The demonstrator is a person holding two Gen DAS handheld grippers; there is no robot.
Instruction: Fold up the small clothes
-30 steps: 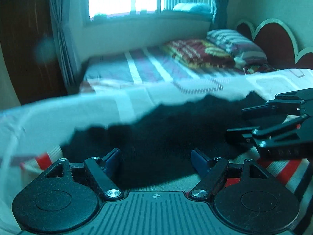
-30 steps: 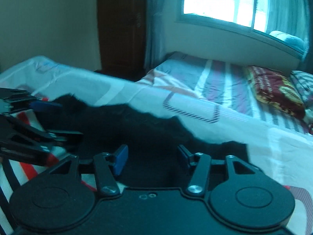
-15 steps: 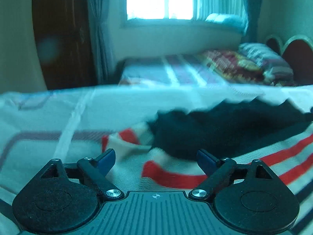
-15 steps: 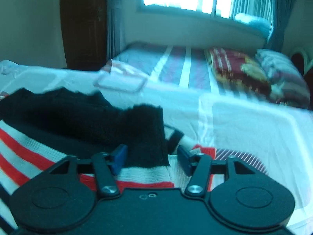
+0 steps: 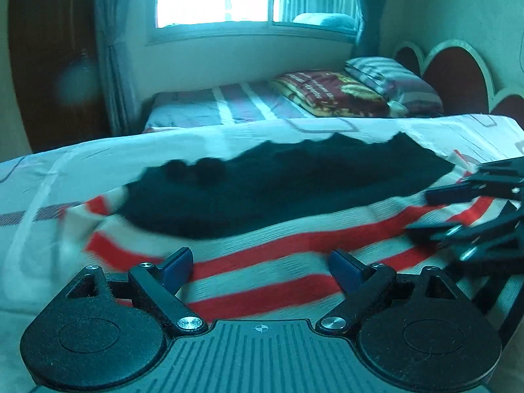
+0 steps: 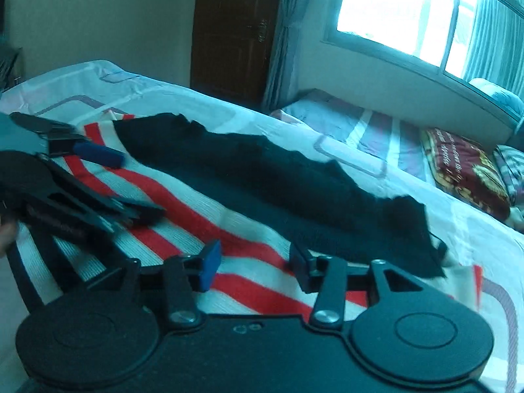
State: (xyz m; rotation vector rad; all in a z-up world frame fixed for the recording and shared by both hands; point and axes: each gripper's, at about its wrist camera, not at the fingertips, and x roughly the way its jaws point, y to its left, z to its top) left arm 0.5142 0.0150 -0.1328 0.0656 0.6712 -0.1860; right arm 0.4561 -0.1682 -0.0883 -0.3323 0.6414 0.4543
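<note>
- Left gripper (image 5: 258,267): fingers spread wide, having just opened further; nothing clamped; striped cloth lies below the gap, pads clear of it
- Right gripper (image 6: 253,262): fingers about half open; no cloth pinched between the pads that can be seen; striped fabric passes underneath
- Garment (image 5: 294,239): small knitted piece, white with red stripes, a black panel (image 5: 288,186) on top; spread flat on the bed (image 5: 229,137), on its white patterned cover
- Position: garment lies near the bed's front edge, directly ahead of and under both sets of fingers
- Long axis: runs across both wrist views, roughly parallel to the bed's near edge; black panel follows the same line on the far side of the stripes
- Reach: left gripper sits over the garment's left half, near its left end; right gripper, seen at the right margin of the left view (image 5: 442,209), sits toward the right end; each is nearer its own end
- Judgement: the next pinch likely takes the near striped hem, one end per hand, to carry it over the black panel toward the bed's far side
- Background, not in play: second bed, pillows (image 5: 386,82), window, wooden door (image 6: 235,29)
</note>
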